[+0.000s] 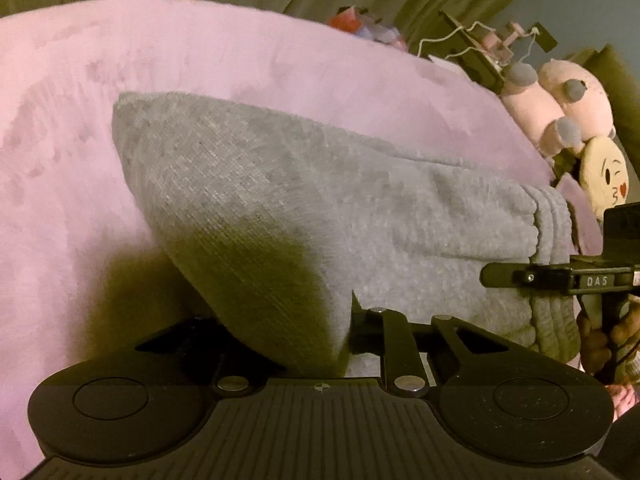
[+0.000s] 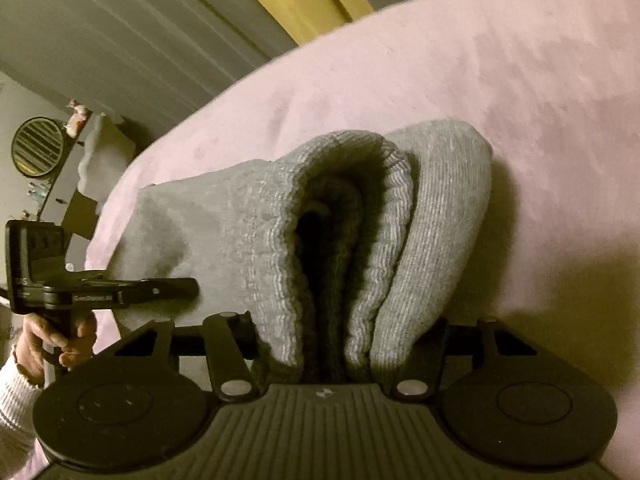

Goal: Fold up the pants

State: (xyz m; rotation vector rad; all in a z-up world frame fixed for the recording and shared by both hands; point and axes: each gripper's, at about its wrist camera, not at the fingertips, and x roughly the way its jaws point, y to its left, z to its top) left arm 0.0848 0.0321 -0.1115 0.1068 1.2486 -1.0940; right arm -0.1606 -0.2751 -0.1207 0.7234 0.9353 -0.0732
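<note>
Left wrist view shows folded grey pants [image 1: 320, 200] lying on the pink bed [image 1: 200, 52], one edge clamped in the left gripper [image 1: 320, 344]. Right wrist view alone shows the ribbed waistband [image 2: 340, 240] bunched, clamped in the right gripper [image 2: 340, 360].

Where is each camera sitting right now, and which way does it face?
Left wrist: on the left gripper, looking along the gray pants across the pink blanket toward stuffed toys; the right gripper and fingers show.
Right wrist: on the right gripper, facing the ribbed waistband and curtains; the left gripper and hand show.
Shared: pants, blanket, the other gripper.
</note>
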